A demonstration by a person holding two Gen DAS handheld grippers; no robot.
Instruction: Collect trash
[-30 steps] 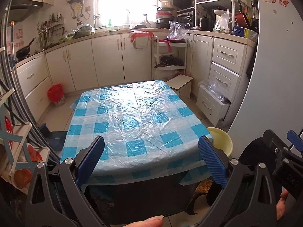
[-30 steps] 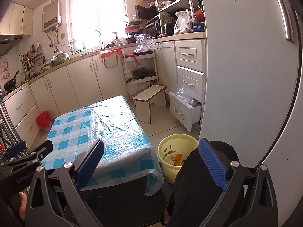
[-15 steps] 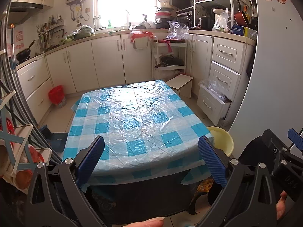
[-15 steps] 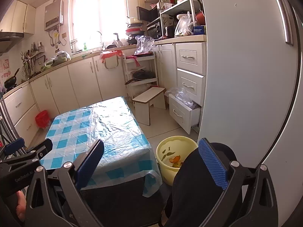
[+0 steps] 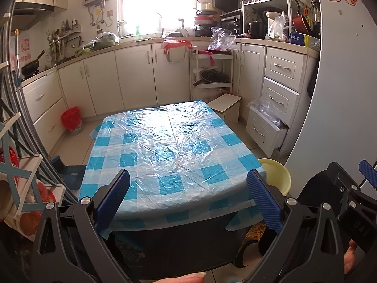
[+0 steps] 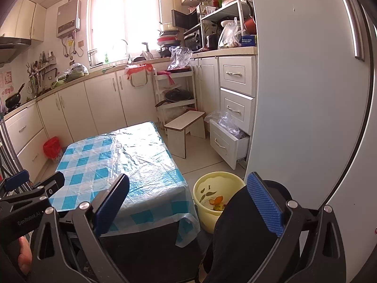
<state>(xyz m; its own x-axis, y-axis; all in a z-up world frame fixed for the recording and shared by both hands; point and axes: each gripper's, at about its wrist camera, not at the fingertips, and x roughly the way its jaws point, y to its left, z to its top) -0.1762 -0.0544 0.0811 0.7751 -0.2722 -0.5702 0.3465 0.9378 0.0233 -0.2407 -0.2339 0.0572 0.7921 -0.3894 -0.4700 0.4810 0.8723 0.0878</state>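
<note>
Both the left claw [image 5: 188,195] and right claw [image 6: 187,200] are being held apart, empty, above the checked tabletop [image 5: 169,146], the yellow trash bucket [image 6: 218,200] being kept just beyond the right claw, likely for collecting scraps.

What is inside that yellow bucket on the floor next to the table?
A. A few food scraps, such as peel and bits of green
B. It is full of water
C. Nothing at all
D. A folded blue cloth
A. In the right wrist view the yellow bucket stands on the floor beside the table and holds a few scraps at its bottom, orange peel and green bits, with no water or cloth.
</note>
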